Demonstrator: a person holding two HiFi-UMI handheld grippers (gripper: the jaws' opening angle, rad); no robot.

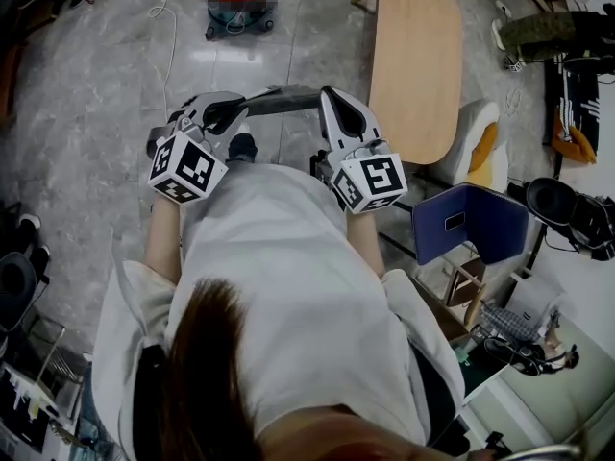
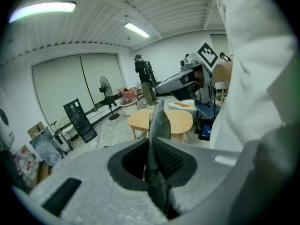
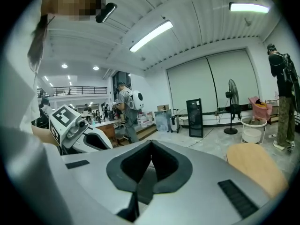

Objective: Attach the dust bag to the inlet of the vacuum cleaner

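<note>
While both tongs are closed, each is clamped on the same thing. The left tongs point(image 2: 151, 142) pinch a dark grey, woven-looking fold of the dust bag point(image 2: 159, 118), which stands edge-on between the pads and pokes out past the tips. The right tongs point(image 3: 150, 144) are pressed fully together, with a grey flap of what looks like the same bag caught low between their pads. Seen from above, the bag is a grey band stretched from one pair of tips to the other. It is held in the air in front of the person's white top point(image 1: 288, 286), the left tongs at its left end and the right tongs at its right.

Further out lies the grey floor point(image 1: 86, 113). At the far side stands a red canister on a dark wheeled base, which I take to be the vacuum cleaner point(image 1: 237, 27). Its upper part is blurred over, so the inlet cannot be made out. A wooden table point(image 1: 413, 65) sits to the far right, with nothing of the task on it.

As I judge it, only the first step is done: the bag is in hand, gripped at both ends. It is well apart from the vacuum cleaner, so the approach, lining the bag's opening up with the inlet and pushing it on all remain.
</note>
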